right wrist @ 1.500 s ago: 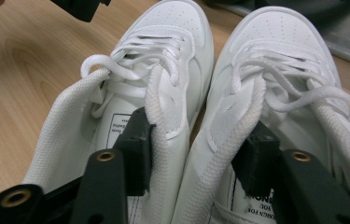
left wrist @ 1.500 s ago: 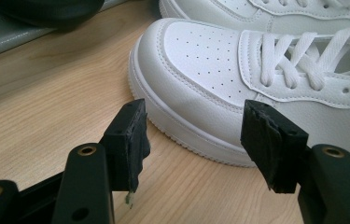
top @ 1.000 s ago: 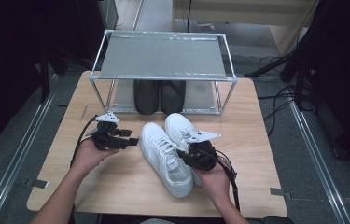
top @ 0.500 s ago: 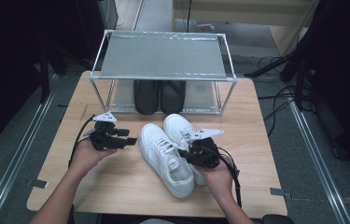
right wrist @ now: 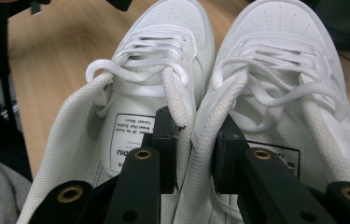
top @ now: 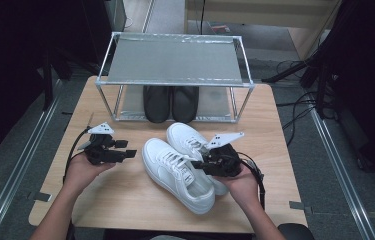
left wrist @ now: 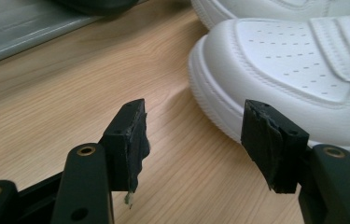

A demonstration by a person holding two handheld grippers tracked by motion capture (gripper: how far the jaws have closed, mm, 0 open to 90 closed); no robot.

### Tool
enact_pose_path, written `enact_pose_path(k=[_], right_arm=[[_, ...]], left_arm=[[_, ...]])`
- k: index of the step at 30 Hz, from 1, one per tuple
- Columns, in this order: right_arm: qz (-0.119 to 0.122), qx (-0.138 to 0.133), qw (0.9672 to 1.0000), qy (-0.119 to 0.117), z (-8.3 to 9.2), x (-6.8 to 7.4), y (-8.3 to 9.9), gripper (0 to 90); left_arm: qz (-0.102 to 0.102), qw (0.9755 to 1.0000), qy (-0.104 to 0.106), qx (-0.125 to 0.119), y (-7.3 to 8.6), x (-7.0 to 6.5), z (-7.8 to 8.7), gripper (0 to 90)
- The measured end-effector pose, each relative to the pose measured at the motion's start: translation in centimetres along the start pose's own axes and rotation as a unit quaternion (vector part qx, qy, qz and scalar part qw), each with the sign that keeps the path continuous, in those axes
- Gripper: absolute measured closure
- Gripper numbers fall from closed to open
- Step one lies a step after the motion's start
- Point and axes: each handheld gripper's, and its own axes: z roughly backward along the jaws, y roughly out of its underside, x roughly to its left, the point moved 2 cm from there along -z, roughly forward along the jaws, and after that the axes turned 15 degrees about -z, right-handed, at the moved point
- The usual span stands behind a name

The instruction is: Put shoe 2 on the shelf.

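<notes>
Tongs on the right (right wrist: 191,154) pinch both white shoes (top: 177,172) by their inner edges; the open left tongs (left wrist: 193,140) have slid nearer the shoes on the worktop (top: 125,200).

- Left white sneaker (top: 177,167): low-top, laced, upright on the table, toe pointing far-left, heel near; its inner collar wall is pinched against its partner's.
- Right white sneaker (top: 187,142): same make, touching the first on its right, toe slightly farther away.

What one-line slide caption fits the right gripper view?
Right gripper pinches the touching inner collars of two white sneakers on a wooden table.
</notes>
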Motion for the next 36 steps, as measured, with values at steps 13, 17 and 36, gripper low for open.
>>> enact_pose_path(k=[13, 17, 36], right_arm=[[0.079, 0.048, 0.9918, -0.088, -0.1, -1.0, -4.4, 76.1], [0.100, 0.066, 0.9877, -0.100, -0.5, -0.9, -5.8, 76.1], [0.135, 0.072, 0.9796, -0.131, 2.2, 2.9, -12.7, 75.8]], left_arm=[[0.019, 0.9993, -0.031, 0.006, 2.0, 0.8, 1.8, 40.9], [0.025, 0.9989, -0.038, 0.003, 2.4, 1.1, 2.2, 40.9], [0.035, 0.9982, -0.048, 0.004, 3.2, 1.7, 2.7, 41.0]])
